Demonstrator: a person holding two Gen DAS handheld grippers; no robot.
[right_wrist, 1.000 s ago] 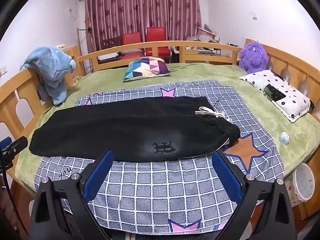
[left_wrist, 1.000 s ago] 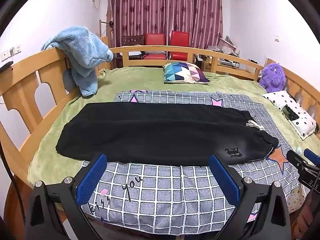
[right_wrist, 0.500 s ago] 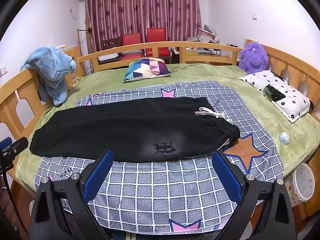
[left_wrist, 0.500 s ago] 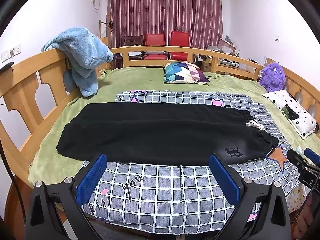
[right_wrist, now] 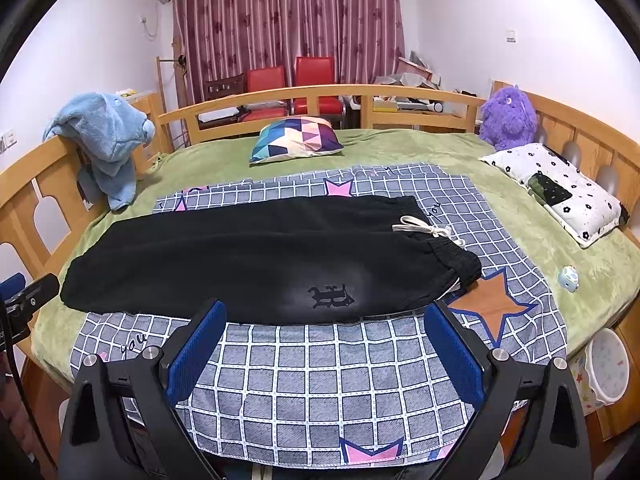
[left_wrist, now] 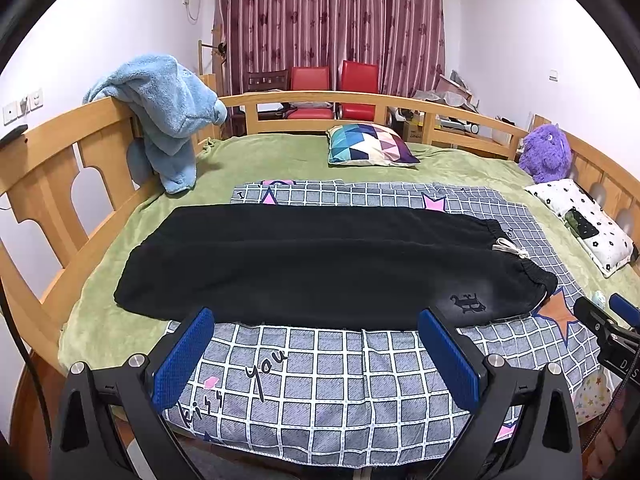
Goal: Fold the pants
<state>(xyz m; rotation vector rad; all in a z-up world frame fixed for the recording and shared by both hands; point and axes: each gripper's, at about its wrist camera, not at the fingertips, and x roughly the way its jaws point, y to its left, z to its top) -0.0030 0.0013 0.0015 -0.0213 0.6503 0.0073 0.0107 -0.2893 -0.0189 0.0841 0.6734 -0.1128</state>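
The room is bright and evenly lit from overhead, shadows soft. Both views stay sharp, though the fisheye bows the bed rail (left_wrist: 360, 98) and blackens the corners. The pants (right_wrist: 260, 256) lose detail.

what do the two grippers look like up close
Both the left gripper and the right gripper have black angular frames with silver screw heads. Their fingers carry blue textured pads. A black cable runs down beside the left one.
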